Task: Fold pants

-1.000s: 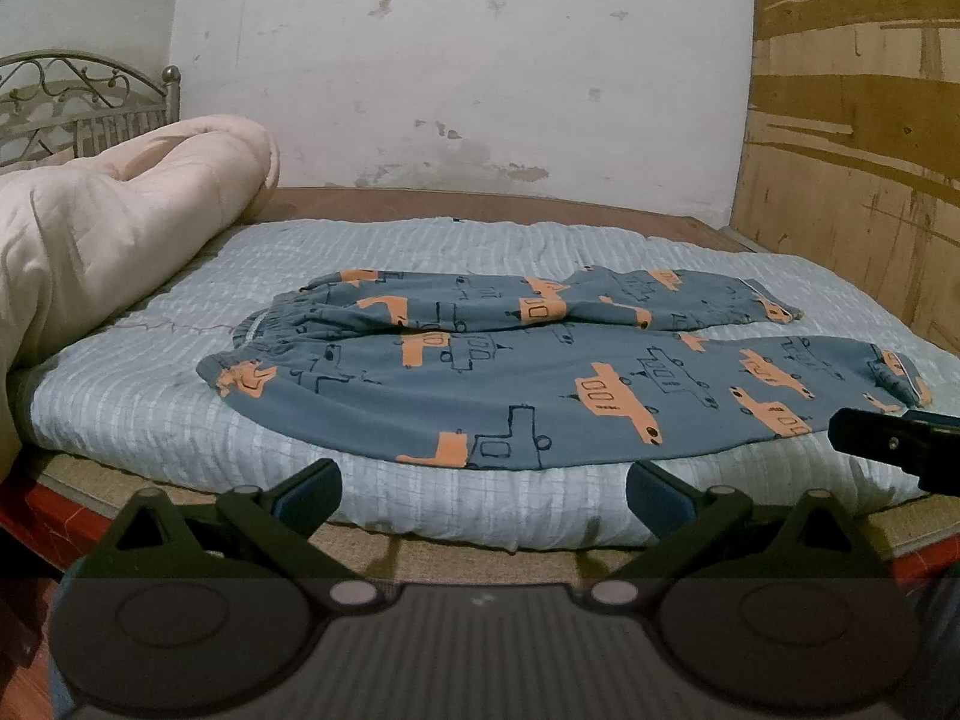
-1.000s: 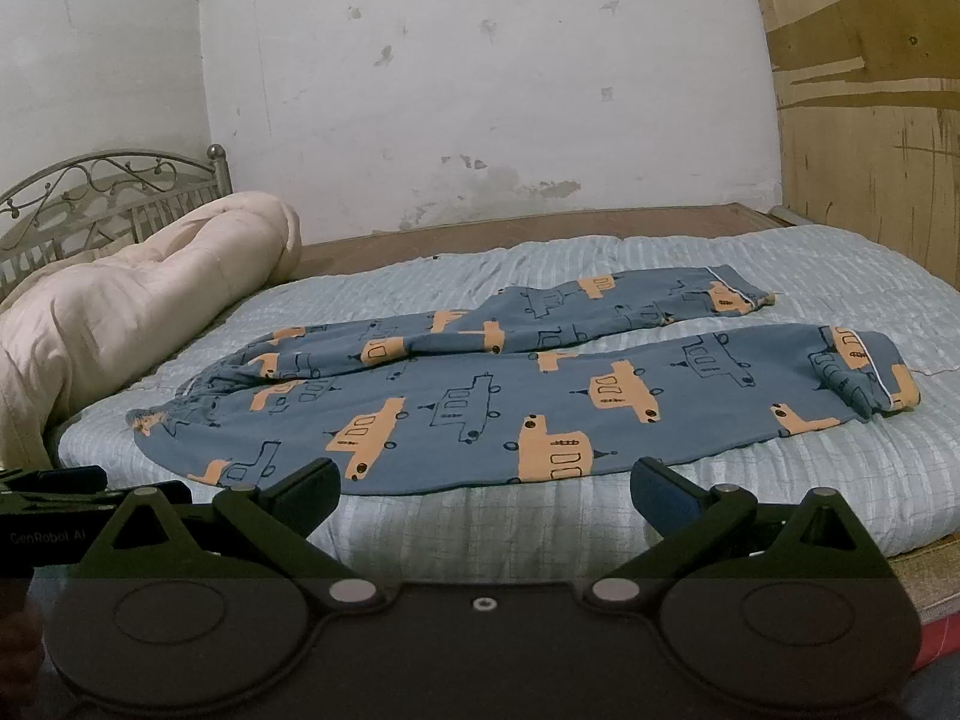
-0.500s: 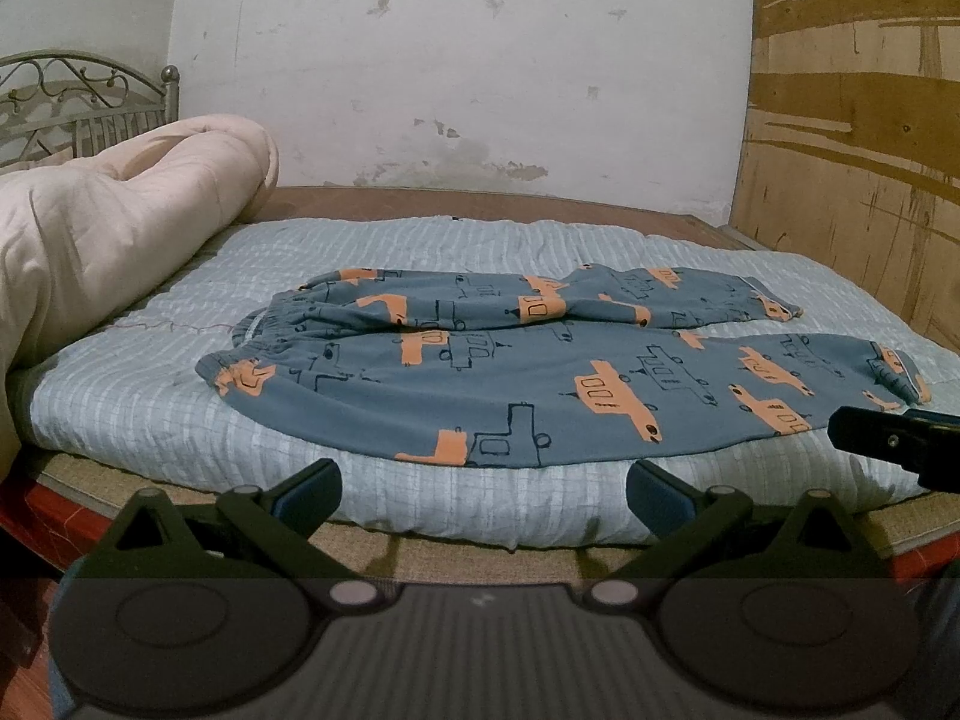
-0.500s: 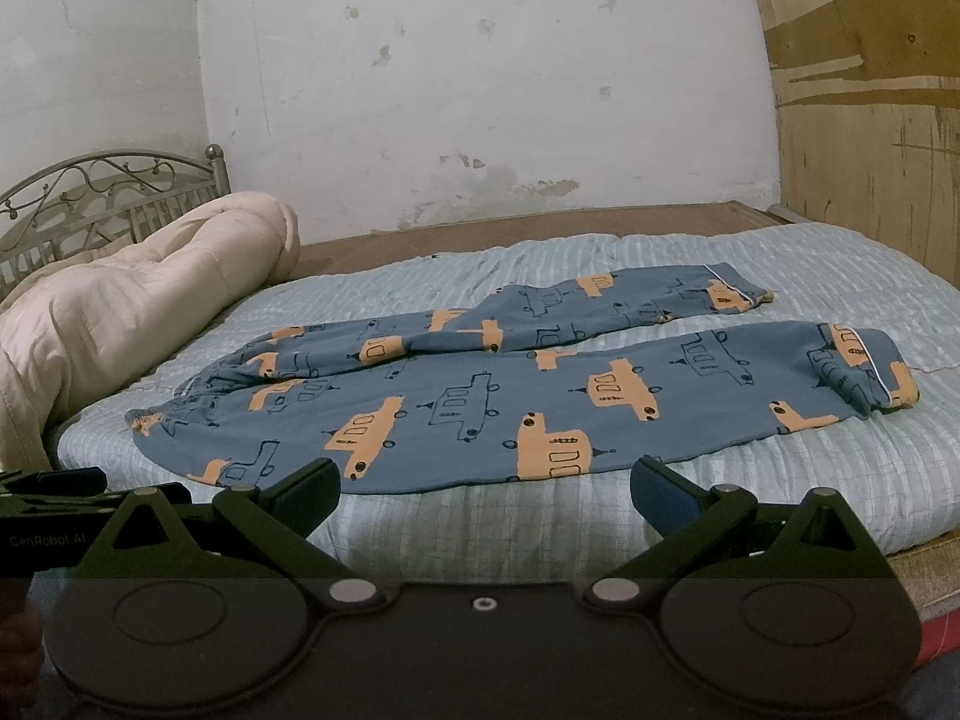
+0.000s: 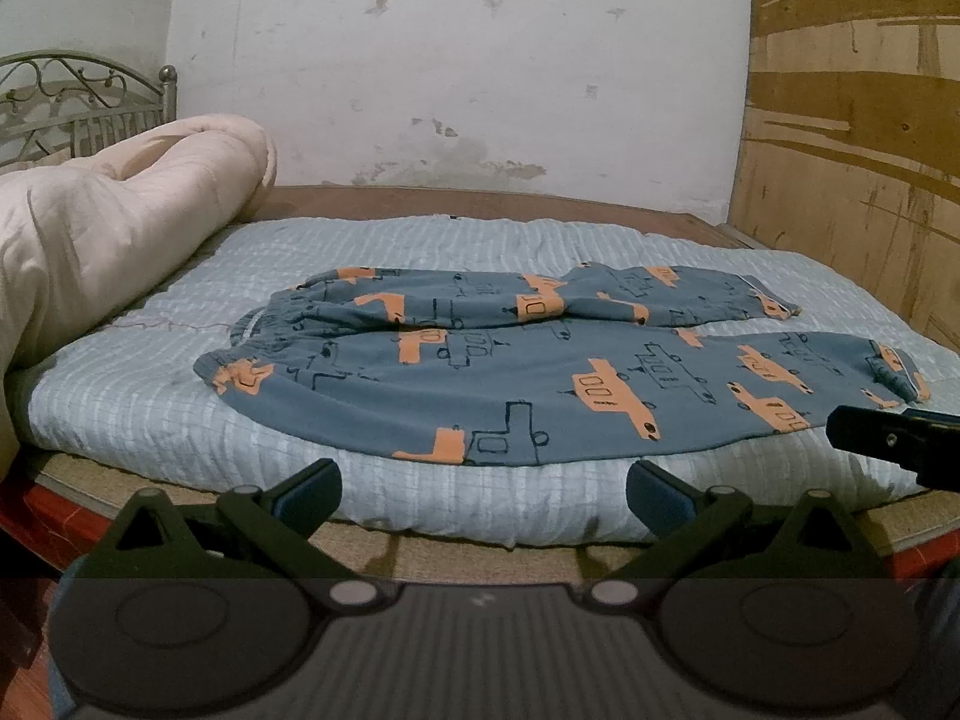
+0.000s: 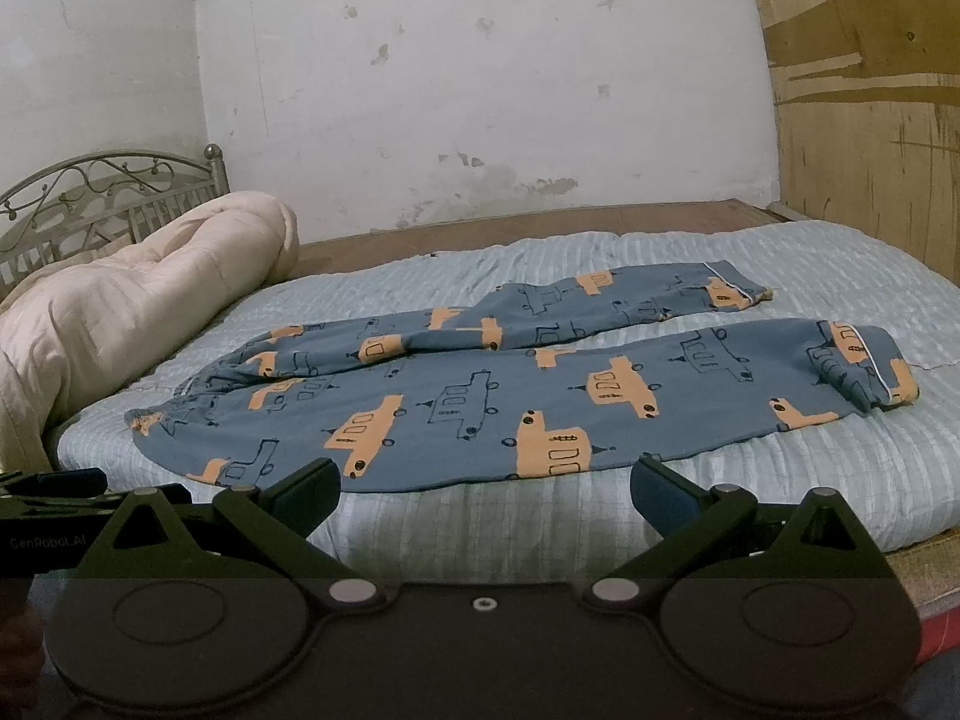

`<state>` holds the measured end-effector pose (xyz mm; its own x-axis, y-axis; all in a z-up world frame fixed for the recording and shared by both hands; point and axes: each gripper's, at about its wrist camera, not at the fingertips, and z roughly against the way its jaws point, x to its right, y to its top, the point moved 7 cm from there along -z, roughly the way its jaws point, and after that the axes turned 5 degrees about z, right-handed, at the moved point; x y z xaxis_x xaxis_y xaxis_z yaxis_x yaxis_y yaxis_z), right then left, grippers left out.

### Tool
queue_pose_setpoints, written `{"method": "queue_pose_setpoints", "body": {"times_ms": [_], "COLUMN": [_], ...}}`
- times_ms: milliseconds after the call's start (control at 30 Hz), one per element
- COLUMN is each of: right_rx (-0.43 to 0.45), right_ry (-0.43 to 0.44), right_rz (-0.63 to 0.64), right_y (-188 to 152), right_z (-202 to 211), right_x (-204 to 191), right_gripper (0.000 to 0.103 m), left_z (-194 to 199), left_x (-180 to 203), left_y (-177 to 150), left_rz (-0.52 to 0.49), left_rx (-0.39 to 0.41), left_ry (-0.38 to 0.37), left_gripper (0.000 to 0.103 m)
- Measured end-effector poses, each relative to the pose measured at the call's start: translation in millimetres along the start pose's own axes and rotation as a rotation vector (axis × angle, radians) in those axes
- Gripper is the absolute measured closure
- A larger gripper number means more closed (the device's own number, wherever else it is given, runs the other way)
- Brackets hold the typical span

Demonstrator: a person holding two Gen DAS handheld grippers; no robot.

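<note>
Blue pants [image 5: 540, 372] lie flat beside a rolled quilt [image 5: 108, 240], apparently unobstructed; both grippers' fingers [image 5: 306, 489] spread wide.

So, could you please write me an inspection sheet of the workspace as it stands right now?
Surface: bed with a light blue quilt, lying flat and striped.
Job's things: pants, blue with orange vehicle print, spread flat and unfolded; waistband to the left, both legs running right; near cuff turned back on itself.
Clutter: rolled cream duvet along the quilt's left side, apart from the pants.
Grippers: left gripper and right gripper both open, holding nothing, short of the quilt's near edge.
Cables: nothing seen.
Surroundings: stained white wall behind, wooden panel at right, metal headboard at left.
</note>
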<state>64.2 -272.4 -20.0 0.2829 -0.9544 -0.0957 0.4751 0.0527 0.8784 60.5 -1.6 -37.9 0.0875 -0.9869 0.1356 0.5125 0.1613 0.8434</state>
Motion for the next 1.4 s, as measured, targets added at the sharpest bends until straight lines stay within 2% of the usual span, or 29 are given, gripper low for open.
{"method": "queue_pose_setpoints", "body": {"times_ms": [500, 667, 867, 967, 1067, 1267, 1400], "right_rx": [-0.013, -0.027, -0.028, -0.026, -0.019, -0.096, -0.138], "right_ry": [0.005, 0.008, 0.047, 0.074, 0.148, 0.233, 0.255], "right_rz": [-0.010, -0.015, -0.009, 0.018, 0.030, 0.173, 0.303], "right_y": [-3.1, -2.1, 13.4, 29.8, 50.8, 93.4, 118.8], "right_z": [-3.7, -10.8, -27.5, -44.3, -67.3, -136.5, -197.3], "right_x": [0.5, 1.5, 8.5, 16.4, 26.3, 42.5, 51.6], "right_gripper": [0.001, 0.001, 0.001, 0.001, 0.001, 0.001, 0.001], "left_z": [-2.7, -13.1, -29.3, -43.0, -62.5, -112.4, -158.6], "left_x": [0.8, 2.5, -0.6, -4.4, -16.8, -57.9, -90.3], "left_y": [-0.5, -2.6, 10.8, 32.6, 65.2, 131.8, 167.3], "left_rz": [-0.004, -0.009, 0.006, 0.018, 0.017, -0.035, -0.083], "left_rx": [-0.014, -0.041, -0.091, -0.101, -0.078, 0.003, 0.008], "left_ry": [0.008, 0.010, -0.001, -0.017, -0.009, 0.103, 0.158], "left_gripper": [0.000, 0.000, 0.000, 0.000, 0.000, 0.000, 0.000]}}
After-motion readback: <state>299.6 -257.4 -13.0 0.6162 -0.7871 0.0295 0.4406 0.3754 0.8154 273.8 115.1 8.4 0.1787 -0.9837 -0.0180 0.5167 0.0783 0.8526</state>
